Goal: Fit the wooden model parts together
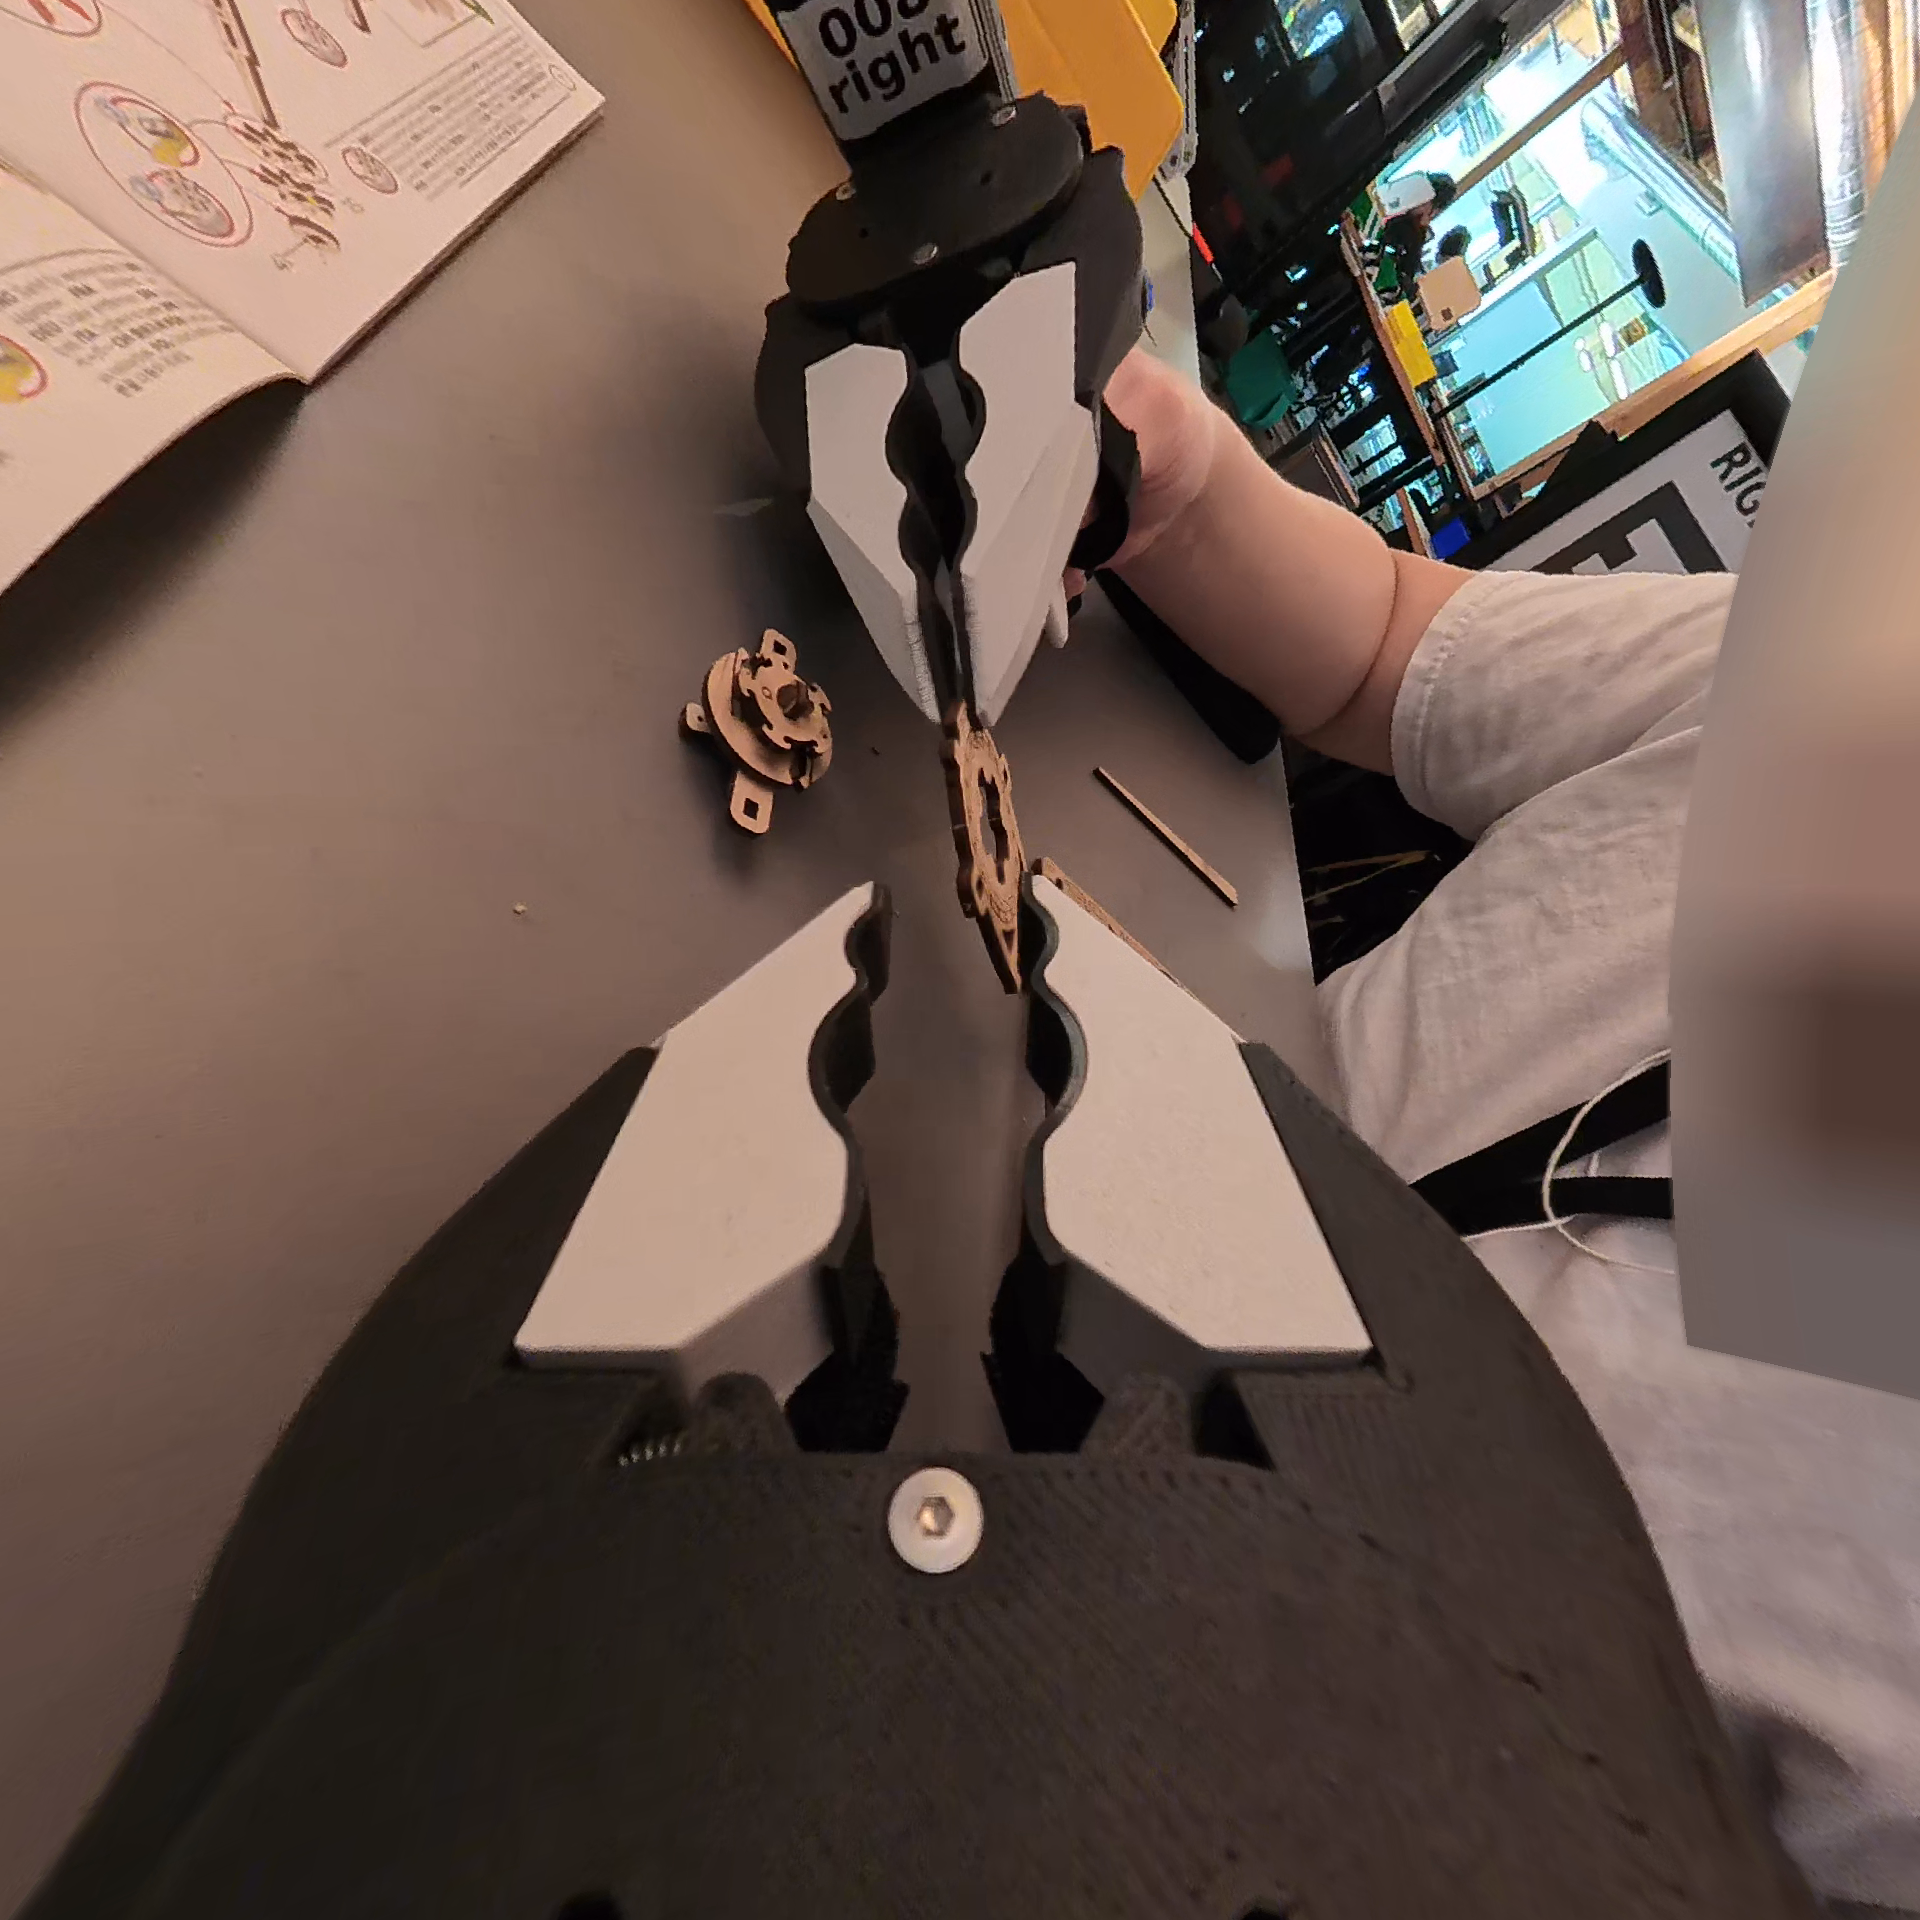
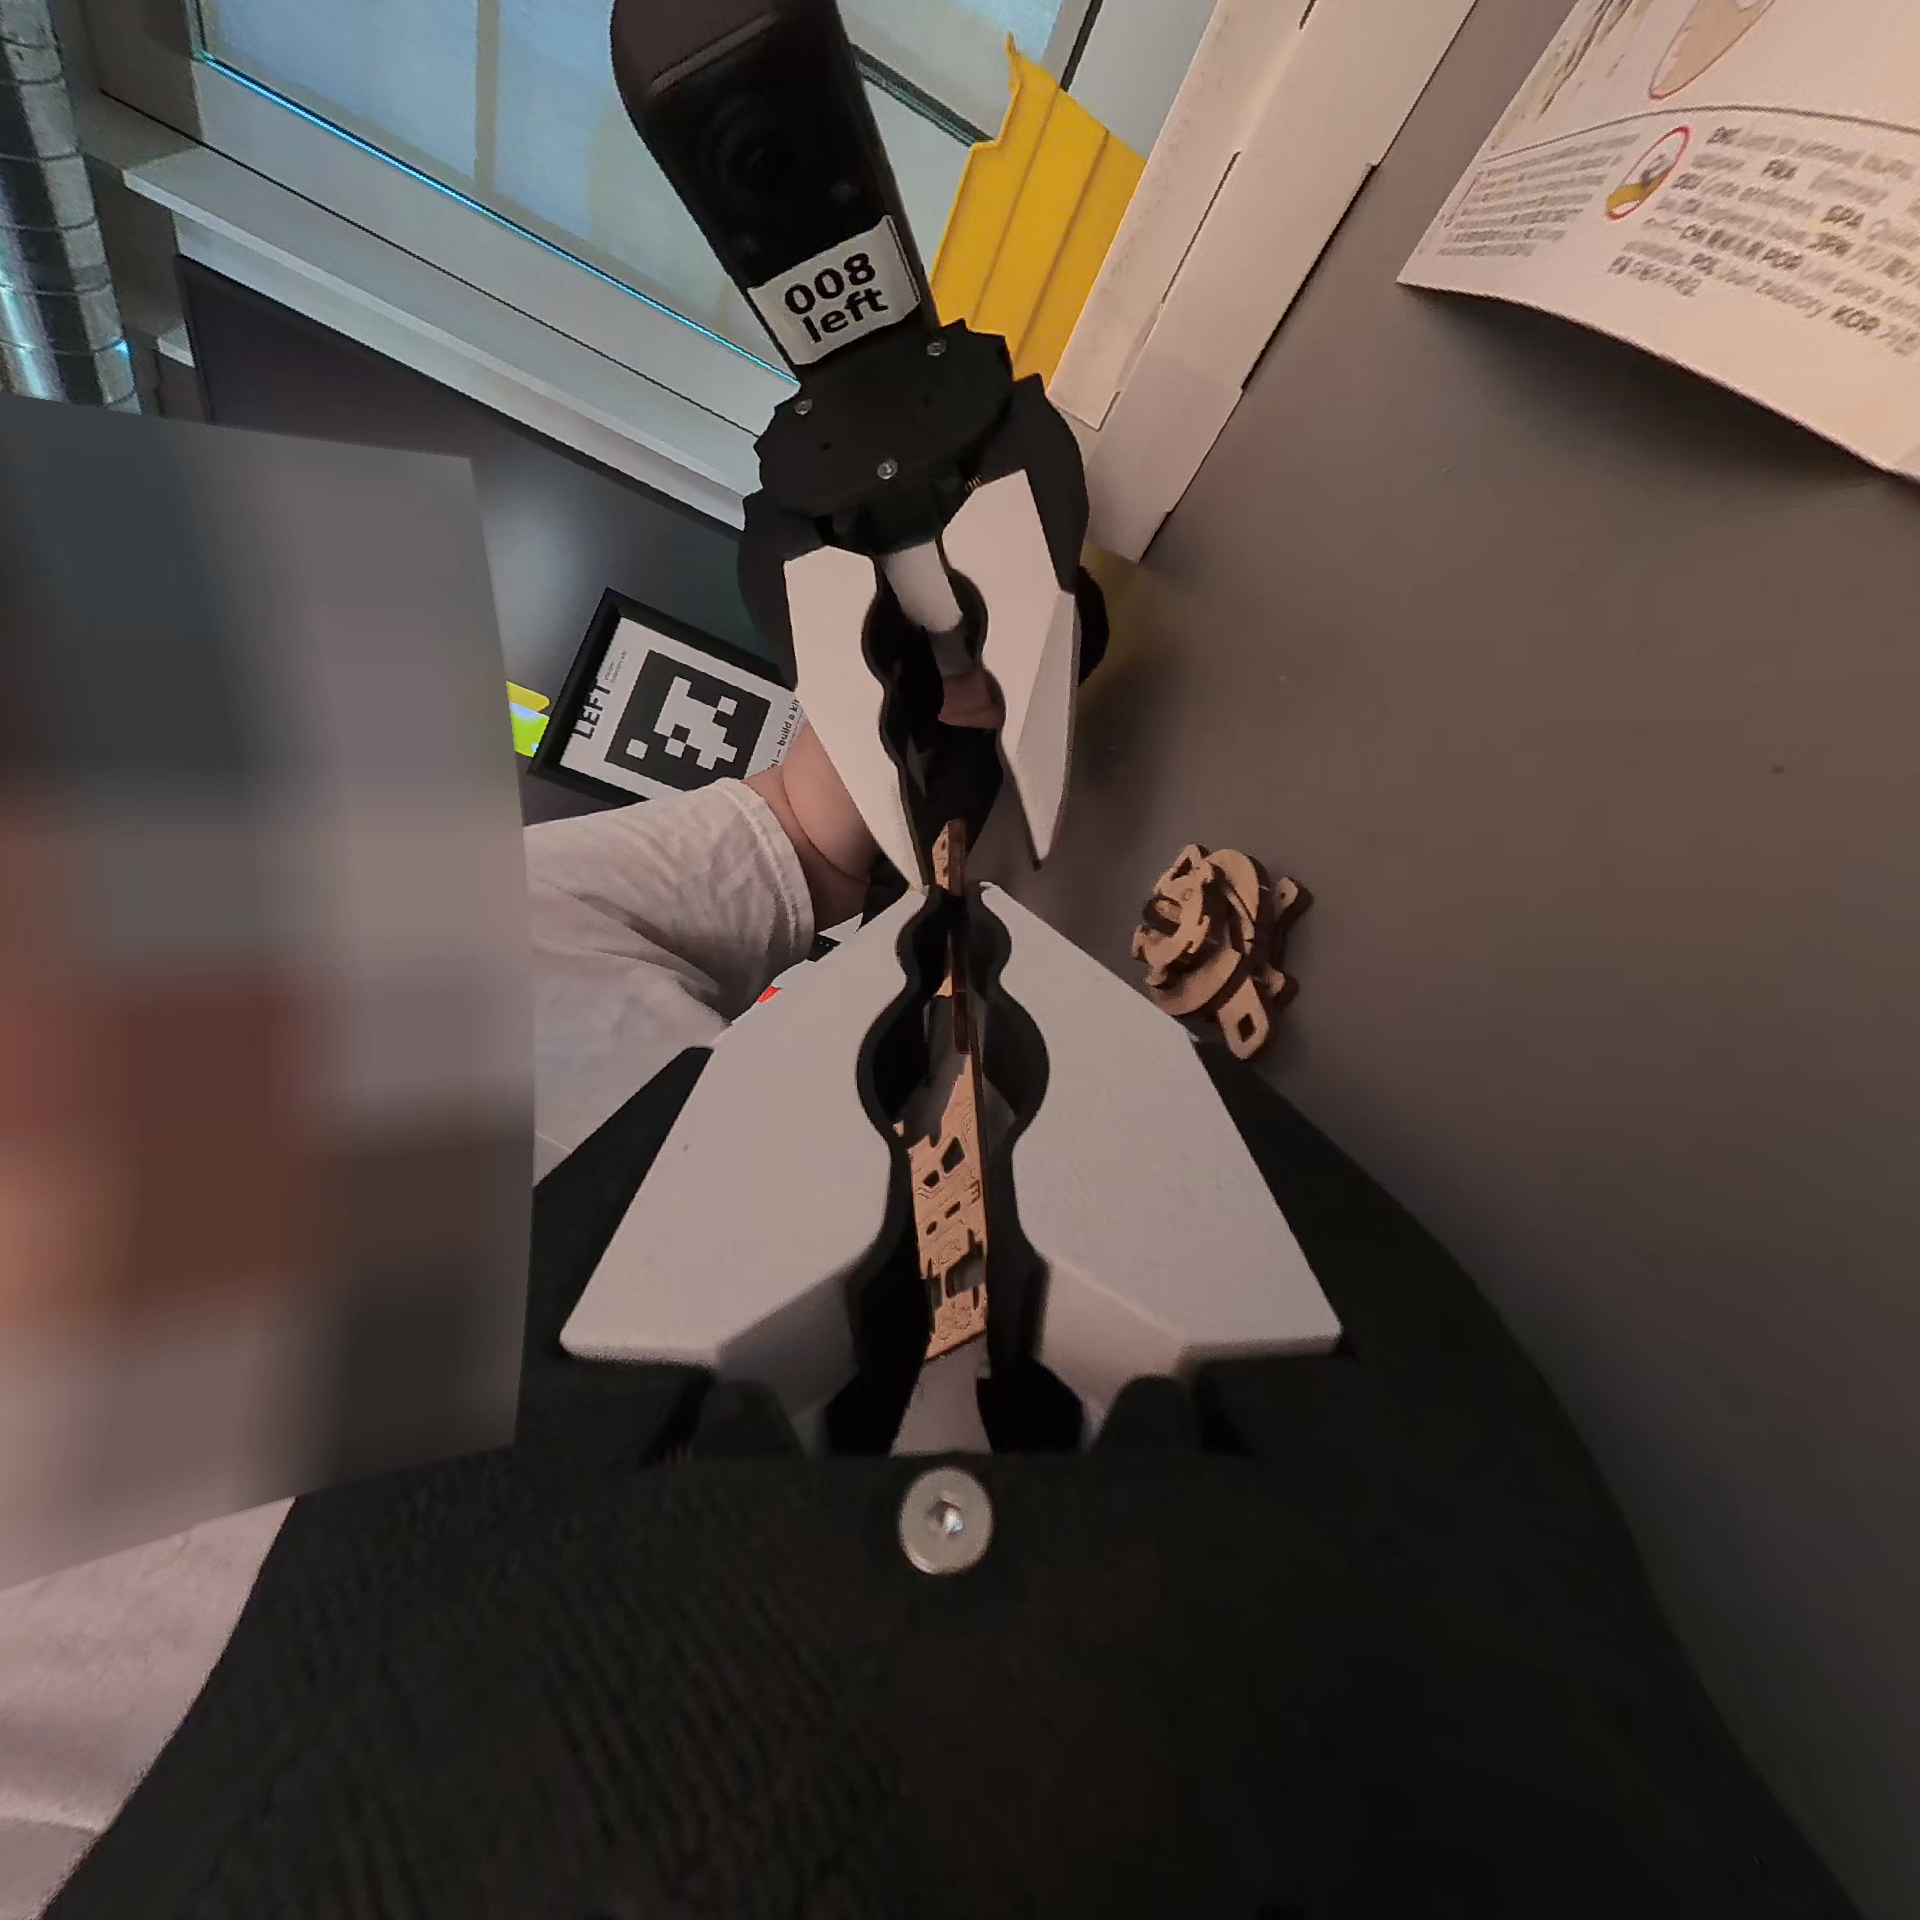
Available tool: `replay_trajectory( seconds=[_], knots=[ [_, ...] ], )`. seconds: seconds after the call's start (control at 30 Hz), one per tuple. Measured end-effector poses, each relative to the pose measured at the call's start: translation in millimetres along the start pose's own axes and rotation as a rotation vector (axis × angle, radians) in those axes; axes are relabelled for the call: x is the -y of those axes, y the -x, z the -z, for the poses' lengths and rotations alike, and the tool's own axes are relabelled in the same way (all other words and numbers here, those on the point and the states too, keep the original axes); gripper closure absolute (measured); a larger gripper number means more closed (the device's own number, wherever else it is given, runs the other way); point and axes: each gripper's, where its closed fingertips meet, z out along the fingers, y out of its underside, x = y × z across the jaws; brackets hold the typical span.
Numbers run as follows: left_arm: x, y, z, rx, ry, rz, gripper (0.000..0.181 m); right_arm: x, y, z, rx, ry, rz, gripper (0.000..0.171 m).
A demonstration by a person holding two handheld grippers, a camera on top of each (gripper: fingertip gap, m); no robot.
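Observation:
My right gripper (image 2: 951, 899) is shut on a flat laser-cut wooden part (image 2: 951, 1195), held edge-on between its fingers. In the left wrist view the right gripper (image 1: 956, 712) comes down from above, and the wooden part (image 1: 987, 831) hangs from its tips. The part's lower end sits between the fingertips of my left gripper (image 1: 958, 909), close against the right-hand finger (image 1: 1132, 1091). My left gripper is open and also shows in the right wrist view (image 2: 971, 842). A round wooden subassembly (image 1: 764, 727) lies on the grey table (image 1: 416, 935), left of the held part; it also shows in the right wrist view (image 2: 1216, 945).
A thin wooden stick (image 1: 1164, 836) lies near the table's right edge. An open instruction booklet (image 1: 208, 208) lies at the far left. A yellow bin (image 1: 1101, 83) and a white box (image 2: 1226, 312) stand at the back. A person's arm and white sleeve (image 1: 1558, 707) are at right.

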Motion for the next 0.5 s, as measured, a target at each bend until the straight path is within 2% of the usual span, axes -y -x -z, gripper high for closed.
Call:
replay_trajectory(
  seconds=[0.27,0.5],
  knots=[
    [-5.4,-7.0,-2.9,-0.050,0.034,0.005,0.177,-3.4,0.7,-3.6,-0.004,0.016,0.011,0.170],
    [-5.5,-7.7,-2.6,-0.045,0.037,0.001,0.179,-3.5,1.5,-3.8,0.001,0.017,0.013,0.170]
  ],
)
